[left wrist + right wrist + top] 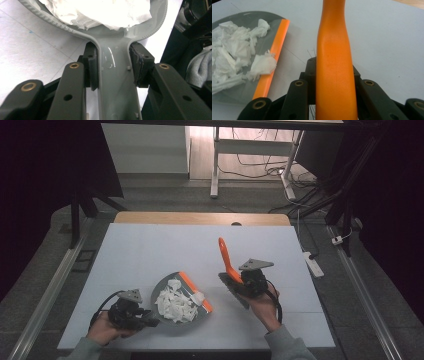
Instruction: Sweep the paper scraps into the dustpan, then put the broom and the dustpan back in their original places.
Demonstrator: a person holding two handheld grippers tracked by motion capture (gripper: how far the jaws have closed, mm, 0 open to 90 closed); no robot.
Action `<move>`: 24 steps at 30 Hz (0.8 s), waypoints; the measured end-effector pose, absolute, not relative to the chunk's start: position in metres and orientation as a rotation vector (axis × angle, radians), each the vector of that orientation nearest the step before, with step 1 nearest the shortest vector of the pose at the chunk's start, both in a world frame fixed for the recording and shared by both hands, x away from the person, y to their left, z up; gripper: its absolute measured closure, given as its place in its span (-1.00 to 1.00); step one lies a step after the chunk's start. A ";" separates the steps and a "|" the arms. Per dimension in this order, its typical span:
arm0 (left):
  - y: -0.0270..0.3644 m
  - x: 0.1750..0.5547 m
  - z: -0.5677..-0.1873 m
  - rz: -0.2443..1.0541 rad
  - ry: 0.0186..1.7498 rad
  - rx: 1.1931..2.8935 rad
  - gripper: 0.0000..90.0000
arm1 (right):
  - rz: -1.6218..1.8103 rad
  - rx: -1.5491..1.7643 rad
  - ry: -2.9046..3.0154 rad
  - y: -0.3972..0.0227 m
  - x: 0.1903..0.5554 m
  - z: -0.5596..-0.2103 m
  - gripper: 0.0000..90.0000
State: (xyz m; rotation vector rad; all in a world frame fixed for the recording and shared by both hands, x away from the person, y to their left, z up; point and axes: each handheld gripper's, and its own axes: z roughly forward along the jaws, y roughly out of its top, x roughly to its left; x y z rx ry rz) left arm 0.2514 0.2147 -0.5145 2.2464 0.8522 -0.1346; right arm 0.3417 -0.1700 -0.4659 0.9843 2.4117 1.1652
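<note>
A grey dustpan with an orange front lip lies on the table near its front edge, and torn white paper scraps are heaped in it. My left gripper is shut on the dustpan's grey handle, with a pad pressed on each side. My right gripper is shut on the orange handle of a small brush, whose handle points up and away. One paper scrap rests across the dustpan's orange lip.
The white table top has a wooden strip along its far edge. Desk legs and cables stand on the floor beyond. A white power strip lies off the table's right side.
</note>
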 end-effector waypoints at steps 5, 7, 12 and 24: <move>0.217 0.251 -0.511 -0.106 0.885 2.202 0.37 | 1.178 0.985 2.405 -0.177 0.342 -0.465 0.59; 0.217 0.250 -0.510 -0.088 0.896 2.193 0.37 | 1.184 0.982 2.402 -0.180 0.341 -0.464 0.59; 0.218 0.247 -0.507 -0.050 0.953 2.141 0.37 | 1.194 0.972 2.397 -0.186 0.340 -0.462 0.59; 0.219 0.242 -0.504 -0.003 1.056 2.050 0.37 | 1.206 0.991 2.402 -0.209 0.332 -0.463 0.59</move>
